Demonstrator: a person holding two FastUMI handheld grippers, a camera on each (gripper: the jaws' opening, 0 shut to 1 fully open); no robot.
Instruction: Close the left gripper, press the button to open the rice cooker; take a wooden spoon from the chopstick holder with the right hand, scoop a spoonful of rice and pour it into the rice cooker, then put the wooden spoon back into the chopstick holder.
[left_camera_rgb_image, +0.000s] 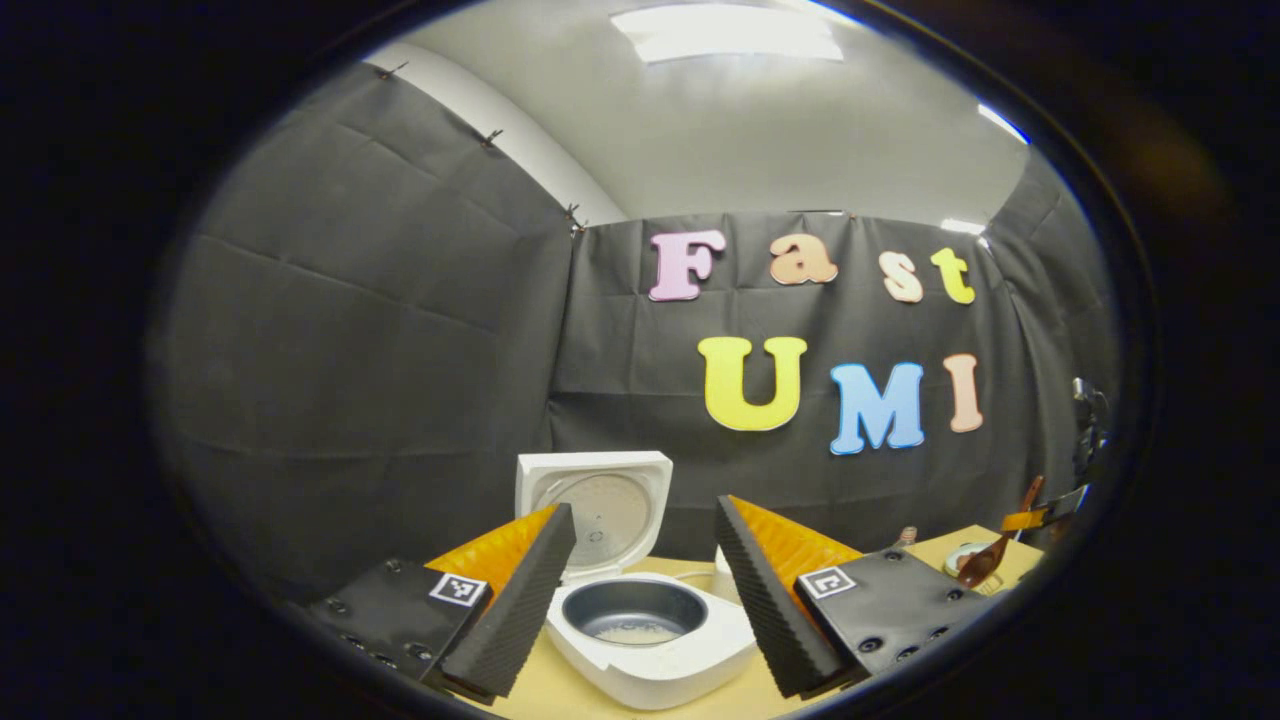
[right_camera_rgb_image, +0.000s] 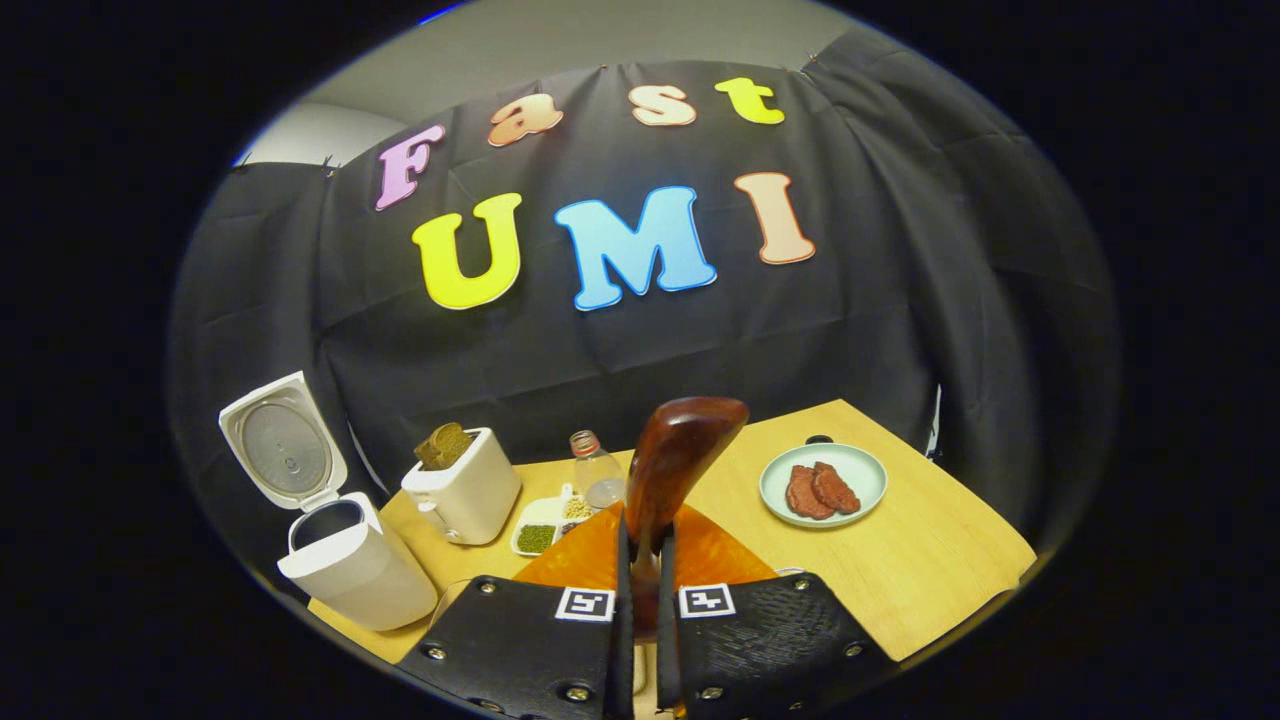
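The right gripper (right_camera_rgb_image: 640, 560) clamps the handle of a dark reddish-brown wooden spoon (right_camera_rgb_image: 678, 460), both fingers pressing on the stem so that the bowl of the spoon stands up ahead of them, tilted slightly to the right. In the right gripper view this spoon rises over a light wooden table (right_camera_rgb_image: 930, 560). The left gripper (left_camera_rgb_image: 640, 580) has its jaws spread wide apart with nothing between them, hanging just above and in front of the white rice cooker (left_camera_rgb_image: 650, 650).

The cooker's lid (left_camera_rgb_image: 595, 505) stands upright and open at the back, and its dark grey inner pot (left_camera_rgb_image: 633, 608) holds a thin layer of white rice (left_camera_rgb_image: 640, 631) at the bottom. In the right gripper view the same cooker sits at the table's left end, lid raised. Beside it, toward the middle, stands a white toaster (right_camera_rgb_image: 465, 495) with a brown slice of bread (right_camera_rgb_image: 443, 445) sticking out of the top. Next to that lie a small white divided tray (right_camera_rgb_image: 545, 525) with green and pale grains in its compartments and a clear bottle (right_camera_rgb_image: 597, 470) with a reddish cap. Farther right, well apart from these, a pale green round plate (right_camera_rgb_image: 822, 483) carries two reddish-brown pieces of meat (right_camera_rgb_image: 818, 490).

At the far right edge of the left gripper view, the spoon appears again, small and held up over the table; what else lies there is too small to tell.
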